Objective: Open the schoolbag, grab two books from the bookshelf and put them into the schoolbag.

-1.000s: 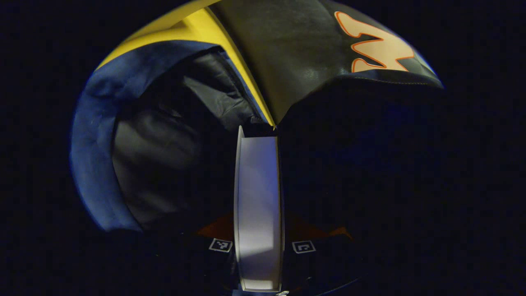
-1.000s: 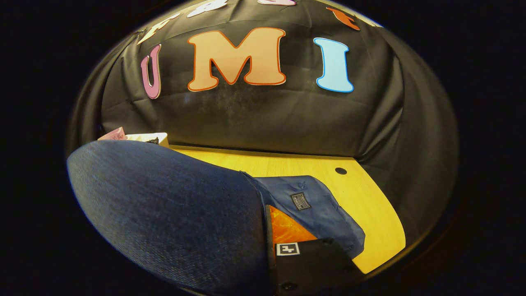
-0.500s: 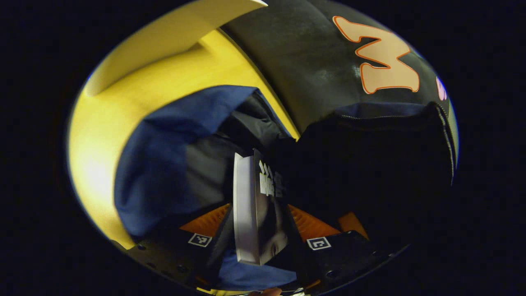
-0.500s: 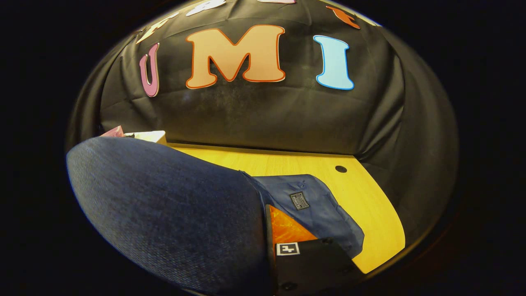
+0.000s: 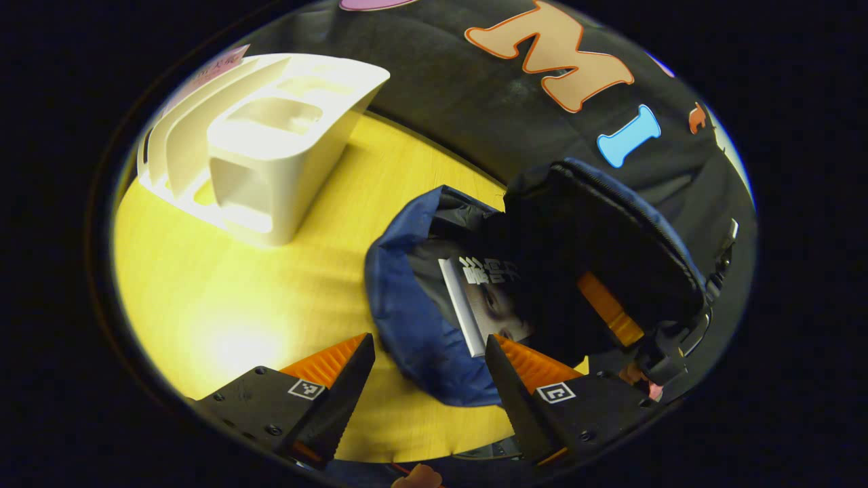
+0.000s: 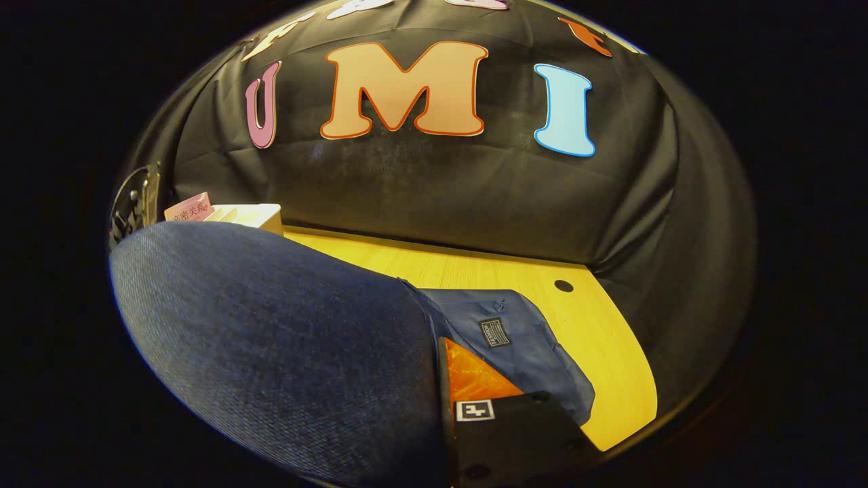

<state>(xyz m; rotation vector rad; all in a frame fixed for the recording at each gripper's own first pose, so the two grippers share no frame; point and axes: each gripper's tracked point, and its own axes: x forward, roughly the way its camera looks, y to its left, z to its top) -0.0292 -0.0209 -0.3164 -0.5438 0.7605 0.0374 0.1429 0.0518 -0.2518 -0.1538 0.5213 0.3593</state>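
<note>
Holding the schoolbag (image 5: 434,339) flap up so its mouth gapes, the right gripper (image 5: 651,339) pinches fabric, while the left gripper (image 5: 428,356) hangs wide apart and empty above the book (image 5: 485,305) lodged inside.

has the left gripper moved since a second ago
Yes. The left gripper has pulled back out of the schoolbag, leaving the book inside.
</note>
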